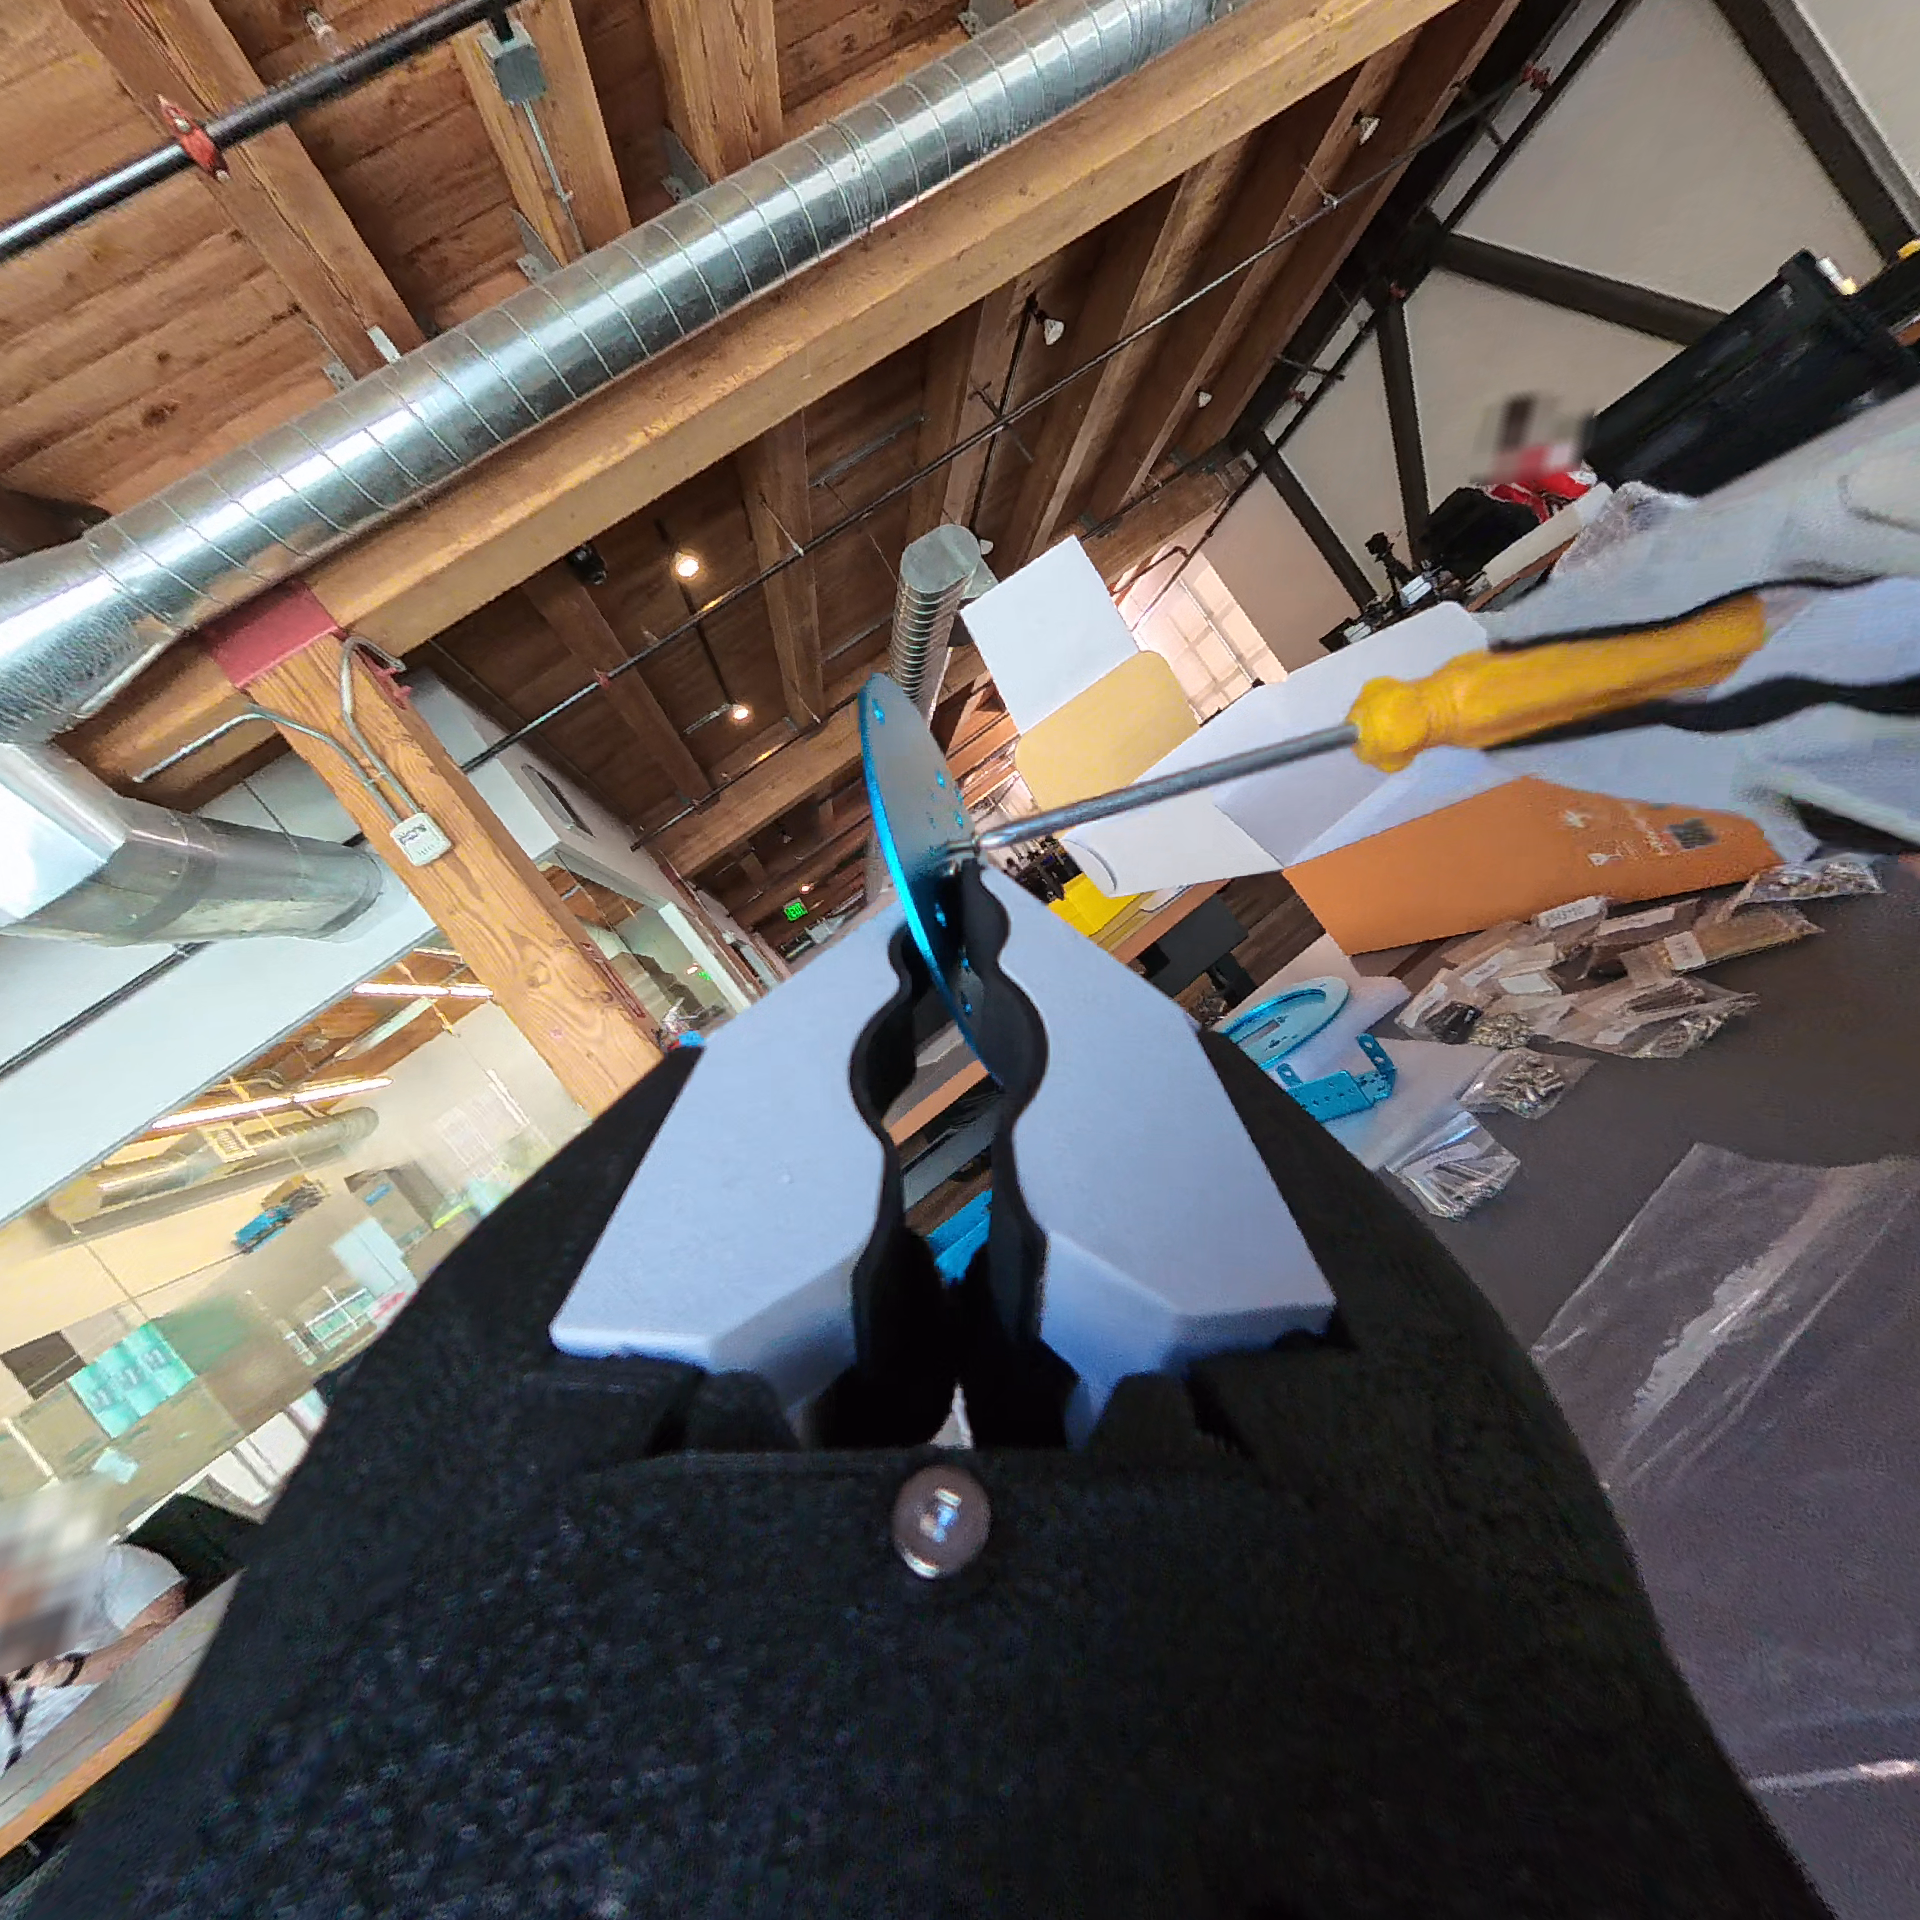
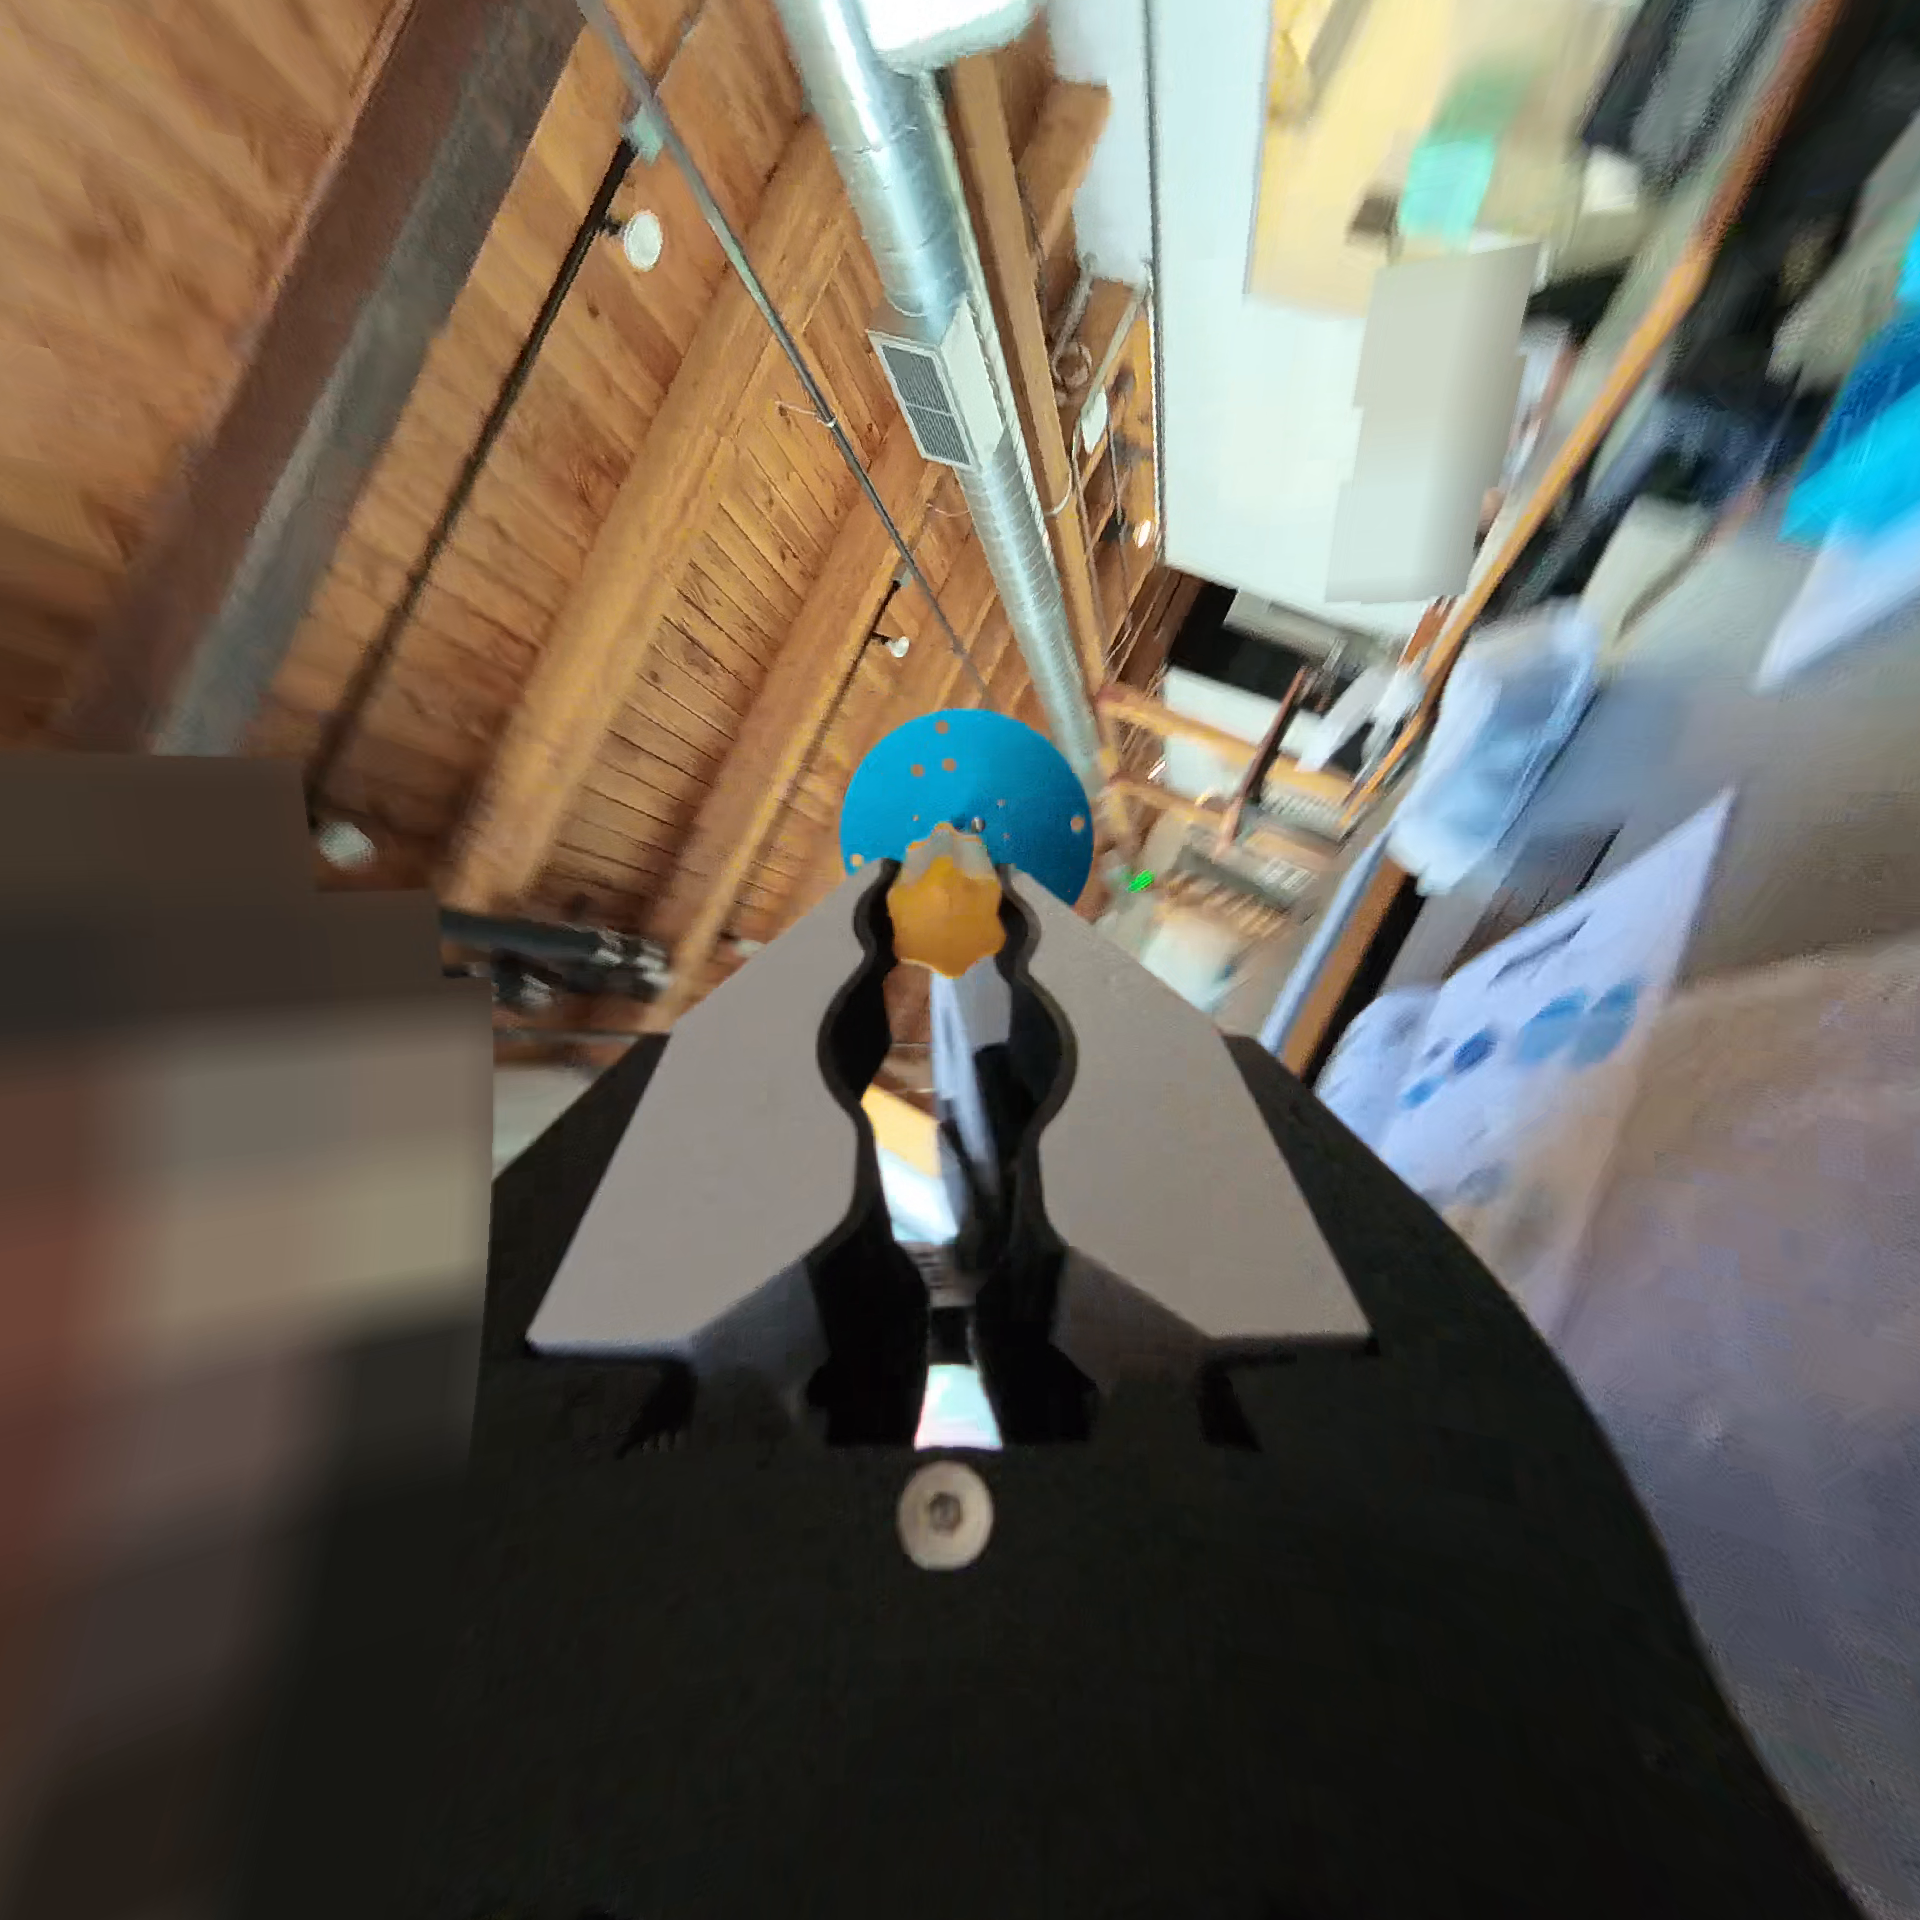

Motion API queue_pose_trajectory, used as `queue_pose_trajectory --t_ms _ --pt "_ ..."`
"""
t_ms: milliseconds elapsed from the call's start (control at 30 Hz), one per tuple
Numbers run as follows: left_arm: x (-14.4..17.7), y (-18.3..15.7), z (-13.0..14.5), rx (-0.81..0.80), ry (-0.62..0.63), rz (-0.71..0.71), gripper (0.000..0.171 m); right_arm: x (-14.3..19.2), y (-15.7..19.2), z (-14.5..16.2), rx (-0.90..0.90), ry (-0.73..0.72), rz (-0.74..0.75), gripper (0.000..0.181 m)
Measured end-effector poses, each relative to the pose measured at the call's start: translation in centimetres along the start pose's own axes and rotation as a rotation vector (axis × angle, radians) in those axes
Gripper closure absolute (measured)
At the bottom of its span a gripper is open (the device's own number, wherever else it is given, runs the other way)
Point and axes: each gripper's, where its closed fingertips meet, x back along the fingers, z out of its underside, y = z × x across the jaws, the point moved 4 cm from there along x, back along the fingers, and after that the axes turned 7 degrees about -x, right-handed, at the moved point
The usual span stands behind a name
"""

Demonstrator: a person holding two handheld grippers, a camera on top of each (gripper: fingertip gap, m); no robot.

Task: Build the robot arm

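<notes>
My left gripper (image 1: 940,904) is shut on a round blue metal plate (image 1: 909,800) with small holes, held edge-on and raised toward the ceiling. A screwdriver with a yellow handle (image 1: 1558,681) comes in from the right, and its steel shaft tip (image 1: 982,840) touches the plate near my fingertips. My right gripper (image 2: 951,894) is shut on the yellow screwdriver handle (image 2: 945,920) and points it at the face of the blue plate (image 2: 966,795). The right gripper's grey fingers (image 1: 1808,644) show at the right edge of the left wrist view.
A dark table (image 1: 1714,1091) at the right holds several small bags of hardware (image 1: 1538,997), blue metal brackets (image 1: 1330,1086), a clear plastic bag (image 1: 1714,1340) and an orange and white box (image 1: 1455,831). A wooden post (image 1: 468,883) and ducts are overhead. Across from one pair of fingers to the other is roughly 10 cm.
</notes>
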Motion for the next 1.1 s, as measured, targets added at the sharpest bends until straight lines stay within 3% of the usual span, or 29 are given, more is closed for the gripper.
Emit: queue_pose_trajectory --t_ms 167,433,600,767,900,1100 --pt "-0.2 -0.4 0.2 0.076 0.023 0.054 0.168 0.0 2.7 0.0 0.737 -0.022 -0.018 0.165" --pt "-0.6 -0.3 0.7 0.317 0.061 0.171 0.167 -0.4 4.0 2.3 1.901 0.217 -0.045 0.165" --pt "-0.7 -0.6 1.1 0.340 0.080 0.193 0.167 -0.1 3.4 2.1 2.294 0.344 -0.048 0.165" --pt "-0.6 -0.4 1.2 0.313 0.065 0.182 0.167 -0.2 2.8 1.4 2.162 0.319 -0.036 0.166" --pt "-0.4 0.1 0.9 0.233 0.046 0.140 0.168 -0.5 2.8 0.8 1.760 0.277 0.001 0.165" --pt "-0.1 1.0 0.2 0.143 0.006 0.079 0.168 -0.7 0.0 1.6 1.177 0.308 0.107 0.165"
